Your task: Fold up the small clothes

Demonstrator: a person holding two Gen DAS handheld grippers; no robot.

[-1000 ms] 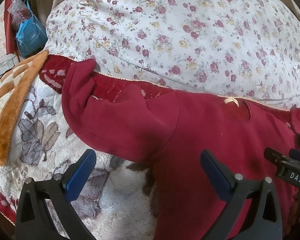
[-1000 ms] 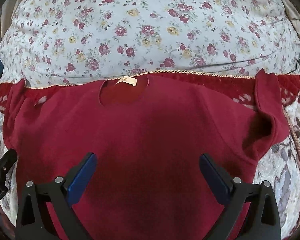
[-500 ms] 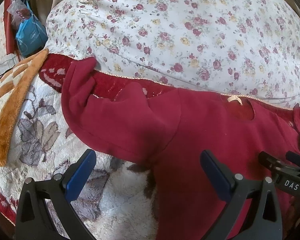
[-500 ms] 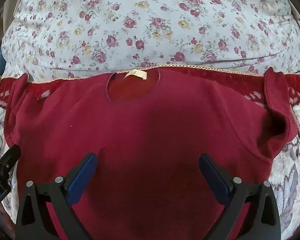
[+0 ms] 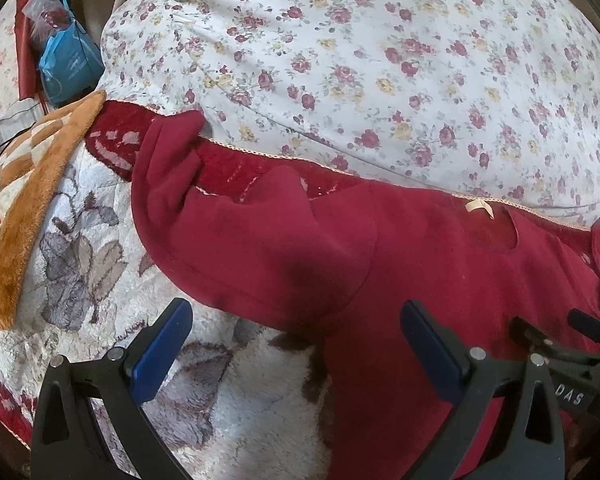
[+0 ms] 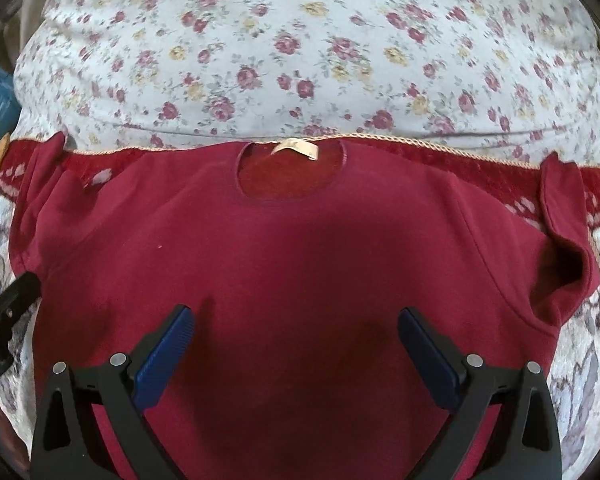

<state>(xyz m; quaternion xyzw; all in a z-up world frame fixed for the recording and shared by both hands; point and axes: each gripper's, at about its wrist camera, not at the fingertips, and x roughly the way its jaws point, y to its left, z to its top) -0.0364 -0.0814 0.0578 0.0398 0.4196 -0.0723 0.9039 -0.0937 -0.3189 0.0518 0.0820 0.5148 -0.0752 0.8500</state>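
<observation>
a bed under a plush leaf-patterned blanket [image 5: 100,280]

a dark red top [image 6: 300,260] lies spread flat on it, collar toward a big floral pillow [image 6: 300,48]; an orange checked throw [image 5: 16,208] sits at the left.

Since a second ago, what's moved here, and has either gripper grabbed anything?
The right gripper has eased forward along the red sweatshirt, whose neckline now sits lower in its view. The left gripper barely shifted. Both stay open, holding nothing; the sweatshirt lies as it was.

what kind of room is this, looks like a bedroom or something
Probably a bedroom at home: the red top lies spread on a plush patterned blanket, with a floral-print duvet or pillow bunched just behind it.
</observation>
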